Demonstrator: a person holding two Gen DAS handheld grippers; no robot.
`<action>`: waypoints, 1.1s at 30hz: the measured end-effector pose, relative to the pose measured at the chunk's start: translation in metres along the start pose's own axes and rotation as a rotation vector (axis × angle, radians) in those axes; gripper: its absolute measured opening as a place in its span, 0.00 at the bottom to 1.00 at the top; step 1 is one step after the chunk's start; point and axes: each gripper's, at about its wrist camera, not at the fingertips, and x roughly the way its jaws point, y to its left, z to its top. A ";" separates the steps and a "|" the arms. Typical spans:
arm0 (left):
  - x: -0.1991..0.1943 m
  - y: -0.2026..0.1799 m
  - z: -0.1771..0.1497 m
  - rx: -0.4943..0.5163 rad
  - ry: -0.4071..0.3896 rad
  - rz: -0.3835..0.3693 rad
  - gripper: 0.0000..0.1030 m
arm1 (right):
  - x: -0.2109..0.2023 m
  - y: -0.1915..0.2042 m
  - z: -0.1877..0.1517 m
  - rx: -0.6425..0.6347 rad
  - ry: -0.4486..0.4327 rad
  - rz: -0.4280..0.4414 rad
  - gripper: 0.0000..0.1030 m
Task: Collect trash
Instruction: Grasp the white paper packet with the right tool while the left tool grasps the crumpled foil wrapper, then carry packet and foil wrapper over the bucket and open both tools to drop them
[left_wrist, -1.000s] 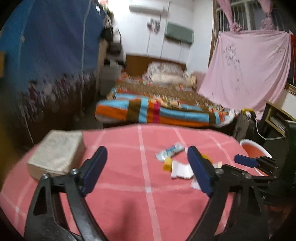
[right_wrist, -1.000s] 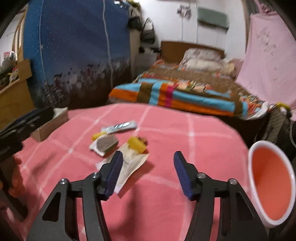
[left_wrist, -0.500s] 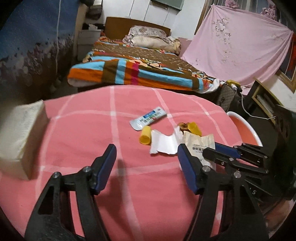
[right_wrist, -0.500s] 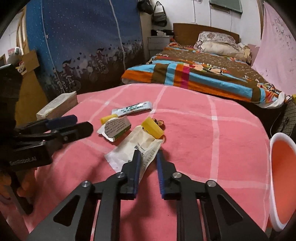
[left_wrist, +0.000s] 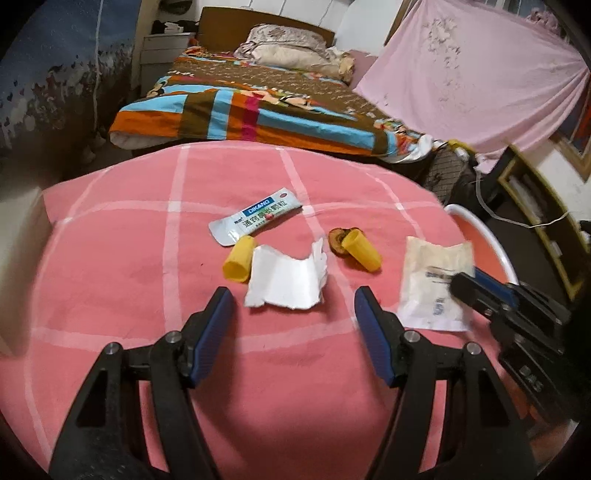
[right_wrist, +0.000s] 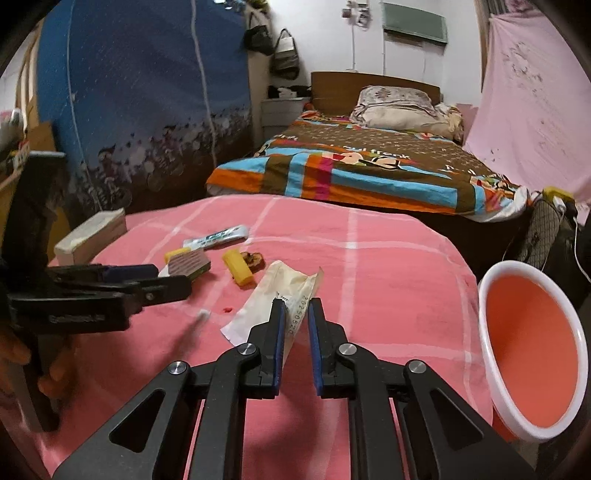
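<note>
Several bits of trash lie on the pink checked tablecloth (left_wrist: 122, 280). My left gripper (left_wrist: 291, 299) hovers open just short of a torn white wrapper (left_wrist: 286, 282), its pads clear of the paper. Beside the wrapper are a yellow cap (left_wrist: 238, 258), a blue-and-white sachet (left_wrist: 255, 219), a second yellow cap (left_wrist: 362, 253) and a brown scrap (left_wrist: 337, 239). My right gripper (right_wrist: 296, 308) is shut on the near edge of a cream packet (right_wrist: 280, 288). In the left wrist view that packet (left_wrist: 432, 273) sits at the right with the right gripper (left_wrist: 460, 282) on it.
A pink bin with a white rim (right_wrist: 480, 314) stands off the table's right edge, and its rim (left_wrist: 480, 227) also shows in the left wrist view. A pale box (right_wrist: 92, 236) rests at the table's left. Beyond the table is a bed with a striped blanket (right_wrist: 332, 177).
My right gripper closed on the cream packet's edge. My left gripper tipped downward, came in toward the white wrapper and narrowed its jaws somewhat.
</note>
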 end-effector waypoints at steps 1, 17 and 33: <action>0.002 -0.002 0.001 -0.001 0.003 0.017 0.46 | 0.000 0.001 0.001 0.001 -0.003 0.000 0.10; -0.005 -0.008 -0.007 -0.022 -0.034 0.054 0.03 | -0.016 -0.005 -0.001 0.035 -0.108 0.066 0.07; -0.076 -0.073 -0.015 0.129 -0.462 -0.007 0.02 | -0.096 -0.023 -0.005 0.033 -0.554 0.004 0.06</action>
